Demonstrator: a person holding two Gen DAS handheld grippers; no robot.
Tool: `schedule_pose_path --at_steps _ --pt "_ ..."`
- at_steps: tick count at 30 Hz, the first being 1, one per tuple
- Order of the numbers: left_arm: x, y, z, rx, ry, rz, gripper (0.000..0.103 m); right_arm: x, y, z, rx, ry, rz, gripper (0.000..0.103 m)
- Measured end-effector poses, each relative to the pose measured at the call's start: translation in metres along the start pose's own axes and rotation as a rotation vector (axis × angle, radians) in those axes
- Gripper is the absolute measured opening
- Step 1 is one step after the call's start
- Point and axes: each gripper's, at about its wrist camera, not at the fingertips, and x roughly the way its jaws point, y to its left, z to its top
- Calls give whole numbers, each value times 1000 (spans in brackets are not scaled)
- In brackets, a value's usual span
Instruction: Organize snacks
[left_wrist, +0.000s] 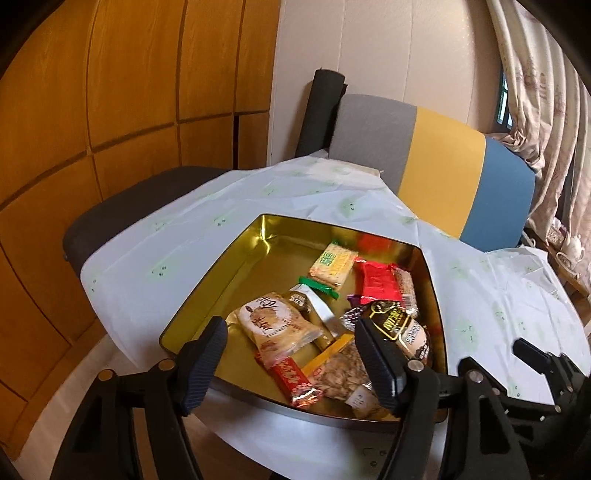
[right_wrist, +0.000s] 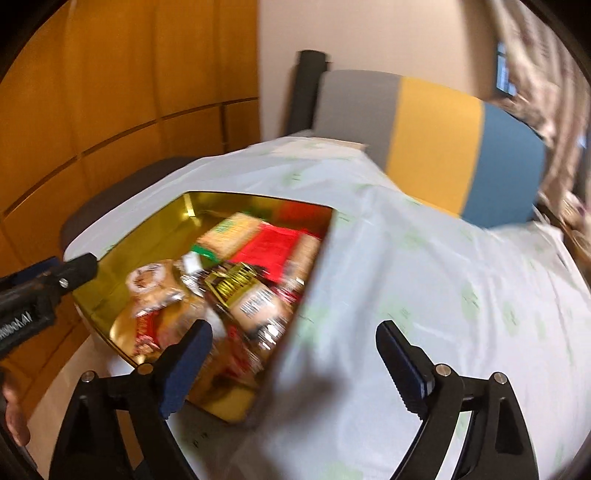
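Left wrist view: left hand-held gripper (left_wrist: 291, 350) sat nearest, jaws wide apart w/ nothing between them, hovering over the near end of the gold tin (left_wrist: 207, 280). Snacks lay piled in the tin's near-right part: round rice cracker pack (left_wrist: 275, 326) between the fingers, dark-label packet (left_wrist: 402, 325) just by the right finger, peanut brittle bag (left_wrist: 343, 373) below, red wrapper (left_wrist: 376, 282) and cracker pack (left_wrist: 332, 262) further back. Tin's far-left part was bare gold metal. Right hand-held gripper (left_wrist: 535, 356) showed at the right edge, beside the tin over the white cloth (left_wrist: 295, 188). Tin rested on the cloth-covered desk (left_wrist: 147, 251); desk edge ran close along the tin's left side, w/ a dark seat (left_wrist: 122, 214) beyond it. Striped chair back (left_wrist: 436, 166) stood behind the desk, wood panel wall (left_wrist: 110, 92) left, curtain (left_wrist: 546, 92) right.

Right wrist view (blurred): right hand-held gripper (right_wrist: 295, 354) was wide open, holding nothing, straddling the tin's (right_wrist: 110, 266) right wall — left finger over the snacks (right_wrist: 236, 288), right finger over bare cloth (right_wrist: 461, 277). Open cloth stretched to the right. Left hand-held gripper (right_wrist: 79, 271) poked in from the left at the tin's rim. Chair back (right_wrist: 436, 147) stood beyond the far desk edge.
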Motion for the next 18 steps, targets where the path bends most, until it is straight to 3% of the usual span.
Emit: schedule_pose_path --at_steps 3,7,11,18 --pt "-8 -14 -6 31 -38 10 73 -11 -11 -9 21 -19 -53 91" --pt "-8 -25 -12 29 -17 17 73 -22 -22 -15 60 -46 -84 94" --pt "-9 -32 -19 51 -18 44 73 -25 -29 -18 89 -53 -98 94" --pt "-12 -37 -21 60 -13 21 73 -28 -33 -24 105 -52 -101 95"
